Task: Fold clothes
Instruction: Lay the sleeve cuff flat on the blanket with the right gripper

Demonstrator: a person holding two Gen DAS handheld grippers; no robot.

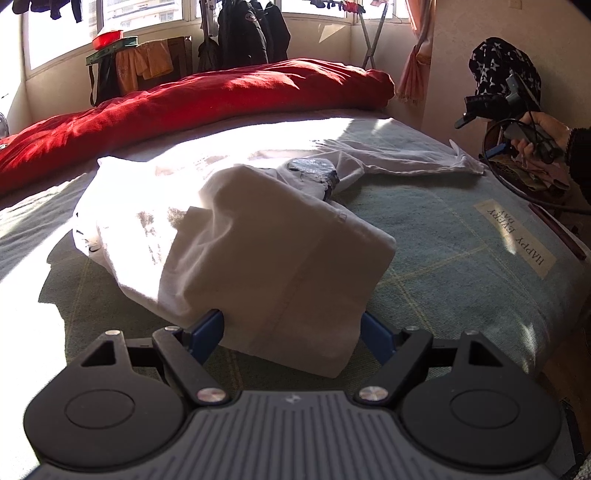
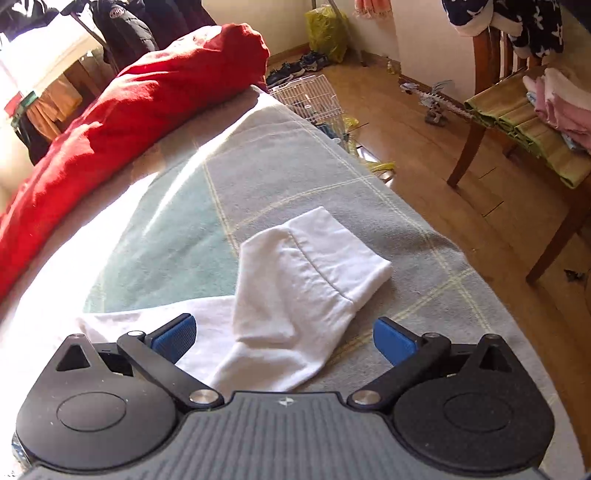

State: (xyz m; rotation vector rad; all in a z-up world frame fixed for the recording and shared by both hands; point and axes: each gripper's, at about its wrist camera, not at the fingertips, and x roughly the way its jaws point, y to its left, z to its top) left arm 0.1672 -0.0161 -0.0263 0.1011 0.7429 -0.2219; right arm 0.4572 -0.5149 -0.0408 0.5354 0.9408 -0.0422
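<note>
A white garment (image 1: 192,229) lies crumpled on the grey-green checked blanket (image 1: 443,236), with a dark printed patch (image 1: 314,173) near its middle. One folded part of it bulges toward my left gripper (image 1: 293,332) and sits between the wide-apart blue fingers (image 1: 208,330), which do not press on it. The garment's sleeve (image 2: 310,266) lies bent on the blanket (image 2: 424,280), just beyond my right gripper (image 2: 284,336). That gripper is open above the cloth. In the left wrist view, a hand holds the right gripper (image 1: 471,110) up past the bed's right edge.
A red duvet (image 1: 192,99) is bunched along the far side of the bed. Right of the bed is wooden floor (image 2: 417,147) with a wire basket (image 2: 314,99), a toy (image 2: 436,103) and a chair (image 2: 517,122) stacked with folded clothes. Dark coats (image 1: 247,33) hang by the window.
</note>
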